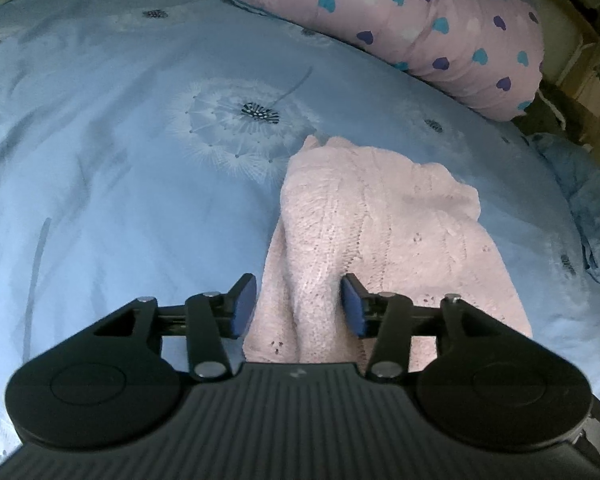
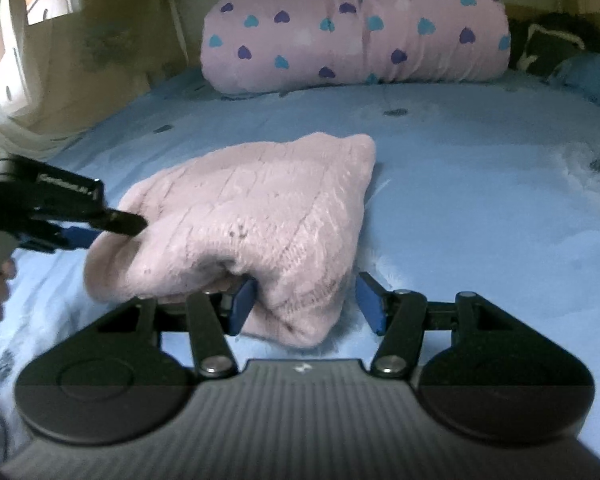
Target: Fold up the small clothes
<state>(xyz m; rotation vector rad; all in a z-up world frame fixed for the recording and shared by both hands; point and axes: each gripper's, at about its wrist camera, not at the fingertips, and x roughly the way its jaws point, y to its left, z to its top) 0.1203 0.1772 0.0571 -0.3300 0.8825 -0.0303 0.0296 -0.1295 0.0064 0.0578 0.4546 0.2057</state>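
A small pink knitted garment (image 1: 380, 232) lies bunched on the blue bed cover (image 1: 120, 160). My left gripper (image 1: 299, 307) is open, its blue pads on either side of a fold at the garment's near edge. In the right wrist view the garment (image 2: 260, 216) sits as a folded mound. My right gripper (image 2: 307, 304) is open around the garment's near right corner, which lies between the pads. The left gripper (image 2: 100, 228) also shows there, at the garment's left edge.
A pink pillow with blue and purple hearts (image 1: 412, 28) lies at the head of the bed, also in the right wrist view (image 2: 356, 28). A crumpled blue cloth (image 1: 580, 200) lies at the right edge. A beige wall and window (image 2: 52, 20) stand left.
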